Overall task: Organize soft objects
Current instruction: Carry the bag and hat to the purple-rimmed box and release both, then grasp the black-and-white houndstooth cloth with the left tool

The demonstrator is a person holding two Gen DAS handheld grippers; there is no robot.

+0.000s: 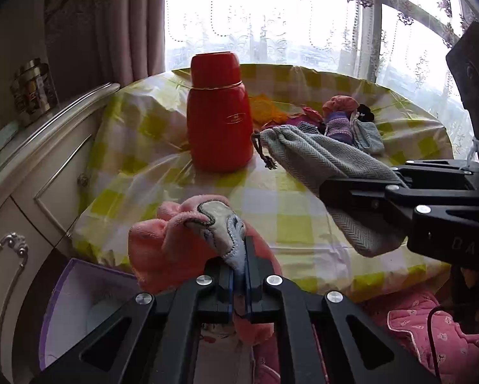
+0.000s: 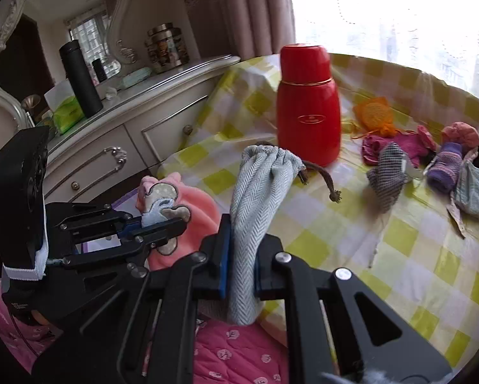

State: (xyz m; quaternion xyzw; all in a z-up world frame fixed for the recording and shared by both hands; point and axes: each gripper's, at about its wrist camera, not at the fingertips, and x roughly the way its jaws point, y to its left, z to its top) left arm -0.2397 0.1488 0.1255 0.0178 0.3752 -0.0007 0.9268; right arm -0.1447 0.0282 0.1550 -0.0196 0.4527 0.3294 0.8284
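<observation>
Left wrist view is showing your left gripper clamping the grey appliqué edge of a pink fleece item, which is hanging over the near edge of the checked tablecloth above a purple box. Your right gripper is pinching a grey herringbone drawstring pouch, its mouth lying beside the red flask. Small socks and an orange mesh bag are sitting further back on the cloth.

Red flask, grey herringbone pouch, pink fleece cloth, yellow-checked tablecloth
</observation>
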